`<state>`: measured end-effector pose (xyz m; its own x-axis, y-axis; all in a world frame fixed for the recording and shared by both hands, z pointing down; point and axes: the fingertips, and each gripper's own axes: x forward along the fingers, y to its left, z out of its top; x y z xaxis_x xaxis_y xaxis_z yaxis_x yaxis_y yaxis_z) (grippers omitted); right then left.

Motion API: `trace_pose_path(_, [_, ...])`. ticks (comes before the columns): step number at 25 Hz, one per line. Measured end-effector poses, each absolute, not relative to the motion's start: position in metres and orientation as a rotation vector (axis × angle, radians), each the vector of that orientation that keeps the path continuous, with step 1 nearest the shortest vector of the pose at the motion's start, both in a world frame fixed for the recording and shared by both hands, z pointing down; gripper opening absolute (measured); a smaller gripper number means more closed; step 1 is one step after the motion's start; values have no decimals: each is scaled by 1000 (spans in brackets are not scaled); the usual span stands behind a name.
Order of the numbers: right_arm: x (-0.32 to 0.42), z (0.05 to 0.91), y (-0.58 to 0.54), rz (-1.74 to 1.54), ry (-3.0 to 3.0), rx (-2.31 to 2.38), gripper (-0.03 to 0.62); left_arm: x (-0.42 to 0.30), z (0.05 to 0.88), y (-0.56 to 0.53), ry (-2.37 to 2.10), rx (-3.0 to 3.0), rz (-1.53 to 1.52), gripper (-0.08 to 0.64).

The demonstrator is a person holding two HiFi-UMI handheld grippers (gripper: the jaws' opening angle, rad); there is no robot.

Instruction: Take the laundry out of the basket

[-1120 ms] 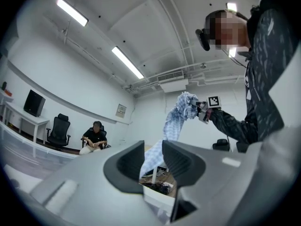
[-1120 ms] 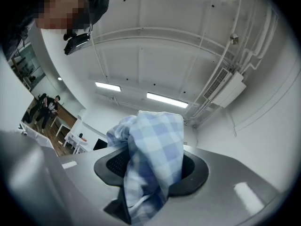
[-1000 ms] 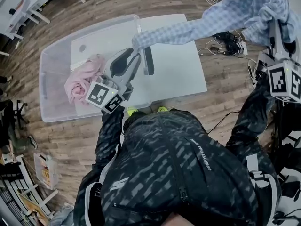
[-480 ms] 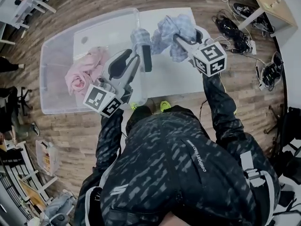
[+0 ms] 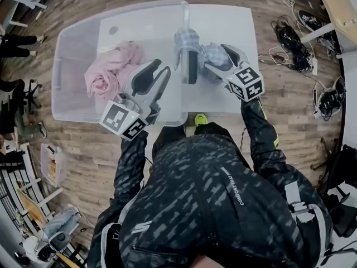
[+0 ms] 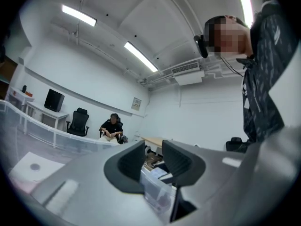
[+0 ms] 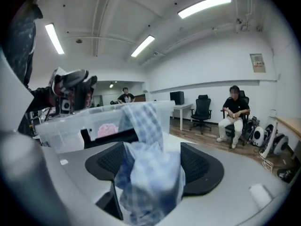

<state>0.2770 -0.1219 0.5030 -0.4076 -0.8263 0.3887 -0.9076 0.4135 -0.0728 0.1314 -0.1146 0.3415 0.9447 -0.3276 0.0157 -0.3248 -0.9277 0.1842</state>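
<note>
The basket is a clear plastic bin (image 5: 72,49) on the wooden floor, with a pink garment (image 5: 109,74) bunched inside. My left gripper (image 5: 162,71) is shut on the bin's near right rim, and clear plastic shows between its jaws (image 6: 153,157). A blue checked cloth (image 5: 215,54) lies bunched over a white board (image 5: 228,21) just right of the bin. One end hangs over the bin's black latch (image 5: 191,66). My right gripper (image 5: 211,59) has just been opening. The cloth (image 7: 150,168) sits loosely between its wide jaws (image 7: 148,161).
Cables and shoes (image 5: 293,35) lie on the floor at the right. A desk corner (image 5: 334,4) is at top right and shelving (image 5: 33,205) at lower left. A seated person (image 7: 233,112) and office chairs (image 7: 202,109) are across the room.
My right gripper has swung down from high on the right to the board beside the bin, carrying the blue cloth, which went from stretched out to bunched. The left gripper stays on the rim.
</note>
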Motion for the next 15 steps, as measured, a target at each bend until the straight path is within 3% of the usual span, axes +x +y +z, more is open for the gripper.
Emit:
trace_pose_path(4, [267,444,-145,313,-2558,1561,371,131,344,-120,-469,2908,-32,118])
trace_pose_path(8, [247,442,-169,346,-2601,1465,347,139,343,-121,-436,2906,-47,118])
trace_pose_path(9, [245,443,-172,371,-2620,1452,301,140,343,-121,-429,2906,-51,118])
trace_pose_path(15, [240,455,-172,763,-2847,1334,249,138,344,-124,-412,2906,-59,118])
